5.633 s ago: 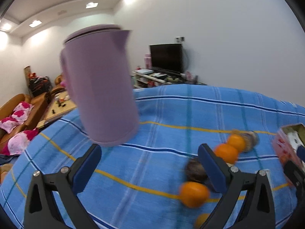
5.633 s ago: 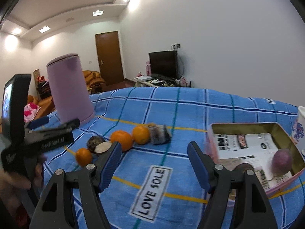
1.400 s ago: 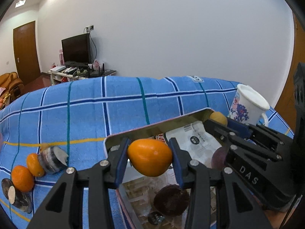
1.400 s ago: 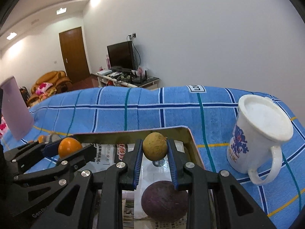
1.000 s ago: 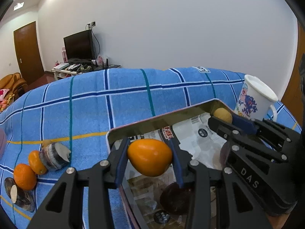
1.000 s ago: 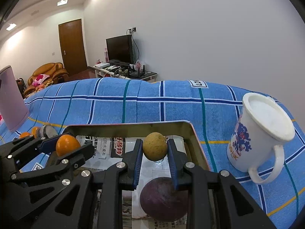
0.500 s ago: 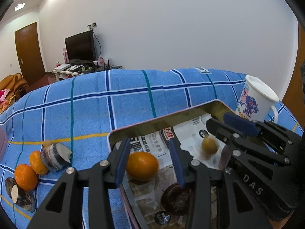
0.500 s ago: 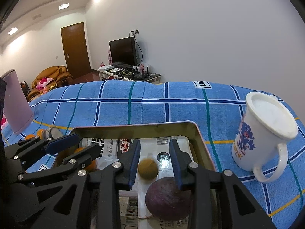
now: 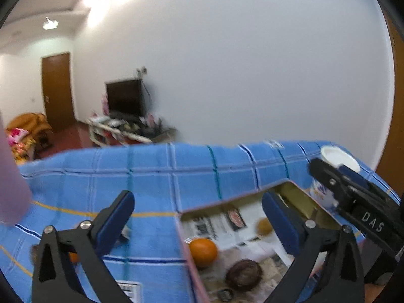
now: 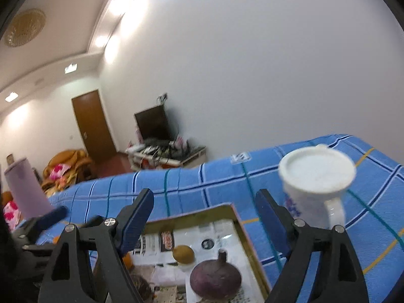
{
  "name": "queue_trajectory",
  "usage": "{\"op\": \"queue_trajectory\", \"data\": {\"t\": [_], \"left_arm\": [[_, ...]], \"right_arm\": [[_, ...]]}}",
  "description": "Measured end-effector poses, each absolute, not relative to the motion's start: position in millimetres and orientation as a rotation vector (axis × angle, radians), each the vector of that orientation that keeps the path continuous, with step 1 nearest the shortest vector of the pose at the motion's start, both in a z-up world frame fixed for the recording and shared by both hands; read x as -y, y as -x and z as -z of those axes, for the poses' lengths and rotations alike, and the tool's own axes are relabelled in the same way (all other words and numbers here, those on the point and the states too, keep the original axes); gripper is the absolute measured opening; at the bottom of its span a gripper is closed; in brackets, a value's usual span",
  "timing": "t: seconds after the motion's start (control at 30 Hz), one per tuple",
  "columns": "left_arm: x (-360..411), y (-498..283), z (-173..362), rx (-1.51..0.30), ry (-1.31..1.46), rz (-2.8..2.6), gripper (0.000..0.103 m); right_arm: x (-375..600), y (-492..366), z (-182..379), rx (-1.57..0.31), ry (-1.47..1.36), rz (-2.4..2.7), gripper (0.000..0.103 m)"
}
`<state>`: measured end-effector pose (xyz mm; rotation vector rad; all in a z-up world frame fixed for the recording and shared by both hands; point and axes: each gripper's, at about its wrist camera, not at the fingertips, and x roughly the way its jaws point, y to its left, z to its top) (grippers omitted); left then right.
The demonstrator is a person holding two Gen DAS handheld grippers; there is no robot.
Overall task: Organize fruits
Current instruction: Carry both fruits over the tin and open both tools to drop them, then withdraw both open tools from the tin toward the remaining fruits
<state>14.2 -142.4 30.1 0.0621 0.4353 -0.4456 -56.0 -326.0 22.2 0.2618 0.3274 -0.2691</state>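
Observation:
A metal tray (image 9: 228, 201) lined with newspaper sits on the blue checked cloth. In it lie an orange (image 9: 203, 252), a small yellow-brown fruit (image 9: 264, 226) and a dark brown fruit (image 9: 243, 275). My left gripper (image 9: 198, 223) is wide open and empty, raised above the tray's left edge. My right gripper (image 10: 204, 219) is wide open and empty above the tray (image 10: 192, 218); below it lie the yellow-brown fruit (image 10: 183, 253), a purple round fruit (image 10: 214, 281) and part of the orange (image 10: 126, 260).
A white mug (image 10: 317, 179) with a blue pattern stands right of the tray, also in the left wrist view (image 9: 337, 157). A lilac jug (image 10: 26, 188) stands far left. More fruit (image 9: 73, 257) lies on the cloth behind my left finger.
Both grippers have opened wide and lifted up and back from the tray. The orange and the yellow-brown fruit, dropped half a second ago, now rest in the tray.

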Motion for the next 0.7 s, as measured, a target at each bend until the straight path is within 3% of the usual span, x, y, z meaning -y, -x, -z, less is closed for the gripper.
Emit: {"op": "queue_trajectory", "data": {"t": [0.2, 0.7], "left_arm": [[103.5, -22.2, -37.6, -0.427, 0.022, 0.347, 0.103], [87.0, -2.7, -15.5, -0.363, -0.121, 0.164, 0.103]], "right_arm": [[329.1, 62.8, -23.7, -0.313, -0.276, 0.31, 0.084], [305.3, 69.6, -25.0, -0.257, -0.196, 0.328, 0.084]]}}
